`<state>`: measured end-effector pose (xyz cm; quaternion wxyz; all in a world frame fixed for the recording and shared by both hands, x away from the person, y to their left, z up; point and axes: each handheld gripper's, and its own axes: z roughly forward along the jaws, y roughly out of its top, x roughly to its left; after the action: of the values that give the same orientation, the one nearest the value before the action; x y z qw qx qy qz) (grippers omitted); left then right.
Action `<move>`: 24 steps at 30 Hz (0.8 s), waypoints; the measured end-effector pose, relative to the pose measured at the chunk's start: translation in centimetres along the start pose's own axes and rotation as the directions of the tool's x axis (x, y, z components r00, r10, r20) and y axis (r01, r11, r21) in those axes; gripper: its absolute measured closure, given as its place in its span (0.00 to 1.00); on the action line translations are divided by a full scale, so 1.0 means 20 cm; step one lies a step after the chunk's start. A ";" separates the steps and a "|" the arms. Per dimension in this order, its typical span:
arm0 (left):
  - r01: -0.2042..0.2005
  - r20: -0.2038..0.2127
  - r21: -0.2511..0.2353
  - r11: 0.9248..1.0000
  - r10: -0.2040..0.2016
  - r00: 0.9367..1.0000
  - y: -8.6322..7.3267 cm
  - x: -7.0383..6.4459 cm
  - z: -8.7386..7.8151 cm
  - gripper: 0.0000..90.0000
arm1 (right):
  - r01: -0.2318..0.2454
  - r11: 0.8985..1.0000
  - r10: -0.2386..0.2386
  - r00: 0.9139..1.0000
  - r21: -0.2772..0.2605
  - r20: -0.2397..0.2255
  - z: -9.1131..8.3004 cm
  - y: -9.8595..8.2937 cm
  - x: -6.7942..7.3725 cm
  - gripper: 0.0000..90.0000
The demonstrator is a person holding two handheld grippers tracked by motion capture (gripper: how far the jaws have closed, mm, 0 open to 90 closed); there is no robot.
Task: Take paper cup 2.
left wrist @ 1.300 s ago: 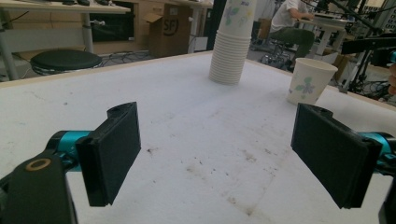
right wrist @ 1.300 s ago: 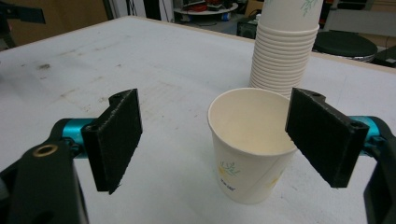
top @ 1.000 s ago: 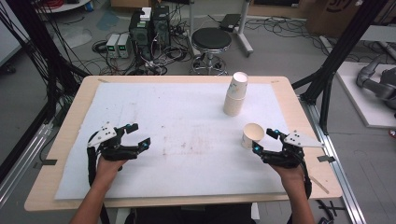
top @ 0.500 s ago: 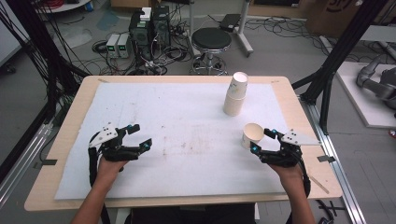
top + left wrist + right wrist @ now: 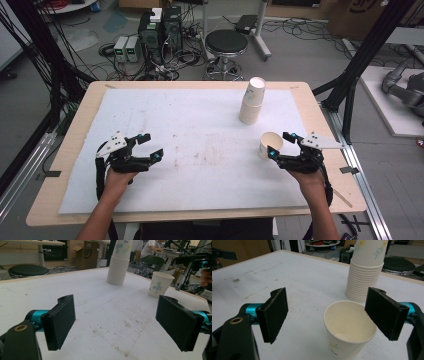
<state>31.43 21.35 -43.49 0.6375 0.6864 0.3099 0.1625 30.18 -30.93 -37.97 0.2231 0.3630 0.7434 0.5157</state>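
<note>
- Right up close in the right gripper view, the right gripper [image 5: 325, 315] has its two black jaws spread wide apart, nothing pinched between them.
- The single paper cup [image 5: 349, 330] stands upright and empty just ahead of that gripper, sitting toward the right-hand jaw; the jaw overlaps the rim's edge in the picture, but whether it touches I cannot tell.
- From the high view, the same paper cup [image 5: 270, 145] is on the white sheet [image 5: 200, 125] near the table's right side, with the right gripper [image 5: 280, 145] directly at it, one blue-tipped jaw at the cup's near side and the other beyond it.
- Over on the left, the left gripper [image 5: 150, 145] is also spread open, hovering low over bare sheet, well apart from the cup.
- In the left gripper view, the left gripper [image 5: 115, 322] shows jaws wide, stained white sheet between them and the paper cup [image 5: 160, 284] far off to the right.
- Farther back, the stack of cups [image 5: 252, 100] stands upright, behind the single cup and near it, not touching.
- Beyond the table edge, a black stool [image 5: 227, 42] sits on the floor.
</note>
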 end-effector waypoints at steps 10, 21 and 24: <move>0.006 0.010 0.003 1.000 -0.006 1.000 -0.01 0.00 0.01 0.18 | 0.015 1.000 -0.015 1.000 -0.005 0.015 0.03 0.17 -0.03 0.21; 0.008 0.020 0.014 1.000 -0.009 1.000 -0.01 0.00 0.01 0.18 | 0.017 1.000 -0.017 0.999 0.015 0.032 0.10 0.29 -0.07 0.21; 0.007 0.022 0.016 1.000 -0.007 1.000 -0.01 0.00 0.02 0.18 | 0.018 0.999 -0.019 0.999 0.032 0.038 0.12 0.33 -0.08 0.21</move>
<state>31.51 21.03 -43.74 0.6358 0.6922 0.3066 0.1503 34.92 -29.38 -32.75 0.2361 0.3696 0.7504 0.4945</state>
